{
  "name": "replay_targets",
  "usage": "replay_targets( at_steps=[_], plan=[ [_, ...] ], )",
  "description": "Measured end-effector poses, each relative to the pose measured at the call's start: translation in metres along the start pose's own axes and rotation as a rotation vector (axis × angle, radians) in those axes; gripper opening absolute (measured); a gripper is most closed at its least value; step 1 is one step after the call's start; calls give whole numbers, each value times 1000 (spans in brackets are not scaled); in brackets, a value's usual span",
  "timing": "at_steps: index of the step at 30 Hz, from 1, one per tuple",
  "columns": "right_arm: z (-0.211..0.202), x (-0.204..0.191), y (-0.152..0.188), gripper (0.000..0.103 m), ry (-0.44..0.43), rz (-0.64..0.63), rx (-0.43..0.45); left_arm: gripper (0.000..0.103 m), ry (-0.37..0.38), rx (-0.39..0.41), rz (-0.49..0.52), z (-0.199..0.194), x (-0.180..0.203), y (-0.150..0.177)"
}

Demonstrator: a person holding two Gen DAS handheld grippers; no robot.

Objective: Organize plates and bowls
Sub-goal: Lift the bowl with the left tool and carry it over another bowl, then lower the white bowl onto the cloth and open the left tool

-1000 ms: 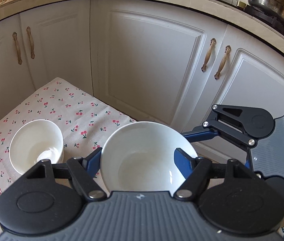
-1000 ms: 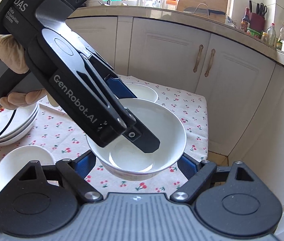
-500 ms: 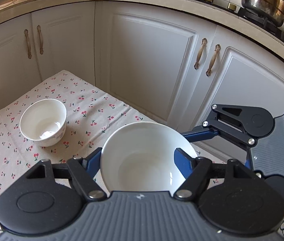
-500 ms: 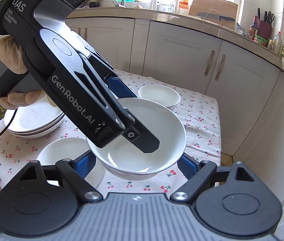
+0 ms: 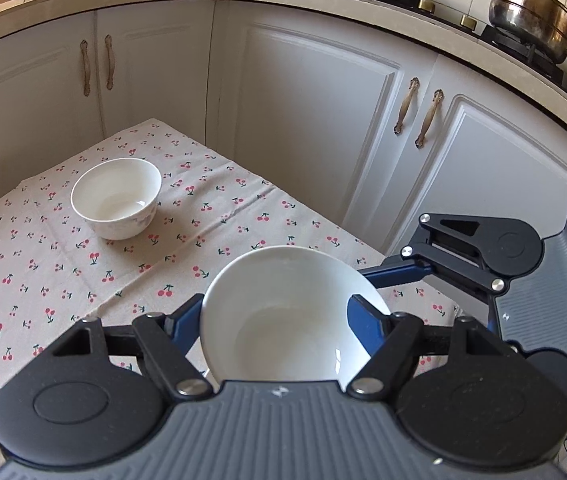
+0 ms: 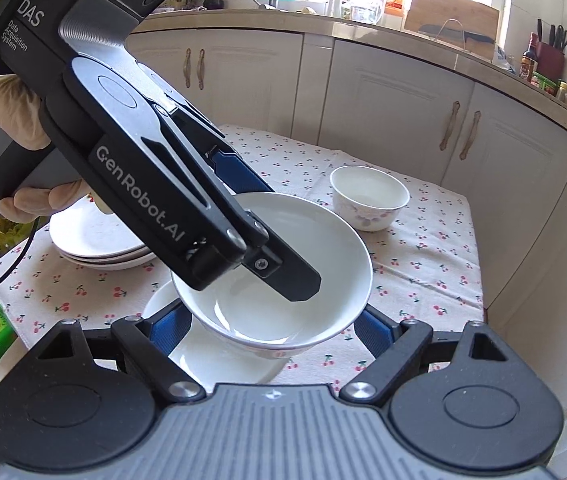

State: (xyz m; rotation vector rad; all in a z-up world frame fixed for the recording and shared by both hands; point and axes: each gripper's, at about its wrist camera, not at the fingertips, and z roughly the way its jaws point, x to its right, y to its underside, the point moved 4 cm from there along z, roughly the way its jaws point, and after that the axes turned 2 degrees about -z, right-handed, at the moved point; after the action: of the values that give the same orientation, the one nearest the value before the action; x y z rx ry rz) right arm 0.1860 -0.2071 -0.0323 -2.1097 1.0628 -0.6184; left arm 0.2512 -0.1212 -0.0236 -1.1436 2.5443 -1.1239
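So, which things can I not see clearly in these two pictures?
- Right wrist view: the held bowl hides most of the white dish beneath it.
- Same view: the left gripper covers part of the plate stack.
- Left wrist view: the bowl hides the right gripper's fingertips.

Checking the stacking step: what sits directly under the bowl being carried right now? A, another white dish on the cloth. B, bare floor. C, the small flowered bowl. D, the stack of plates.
A: in the right wrist view the carried bowl hangs over a white dish on the cloth, while the plates and small bowl sit apart.
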Motion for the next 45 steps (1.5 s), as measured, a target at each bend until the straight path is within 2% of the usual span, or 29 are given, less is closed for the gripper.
replay_targets(
  at_steps=[17,45],
  plan=[
    [14,-28,10,91,-31,10,-52,75,8,-21,-32,0,-10,36],
    [20,-28,16,91,-39,11,-87,75,19,-38,-53,15,-13,43]
  ],
)
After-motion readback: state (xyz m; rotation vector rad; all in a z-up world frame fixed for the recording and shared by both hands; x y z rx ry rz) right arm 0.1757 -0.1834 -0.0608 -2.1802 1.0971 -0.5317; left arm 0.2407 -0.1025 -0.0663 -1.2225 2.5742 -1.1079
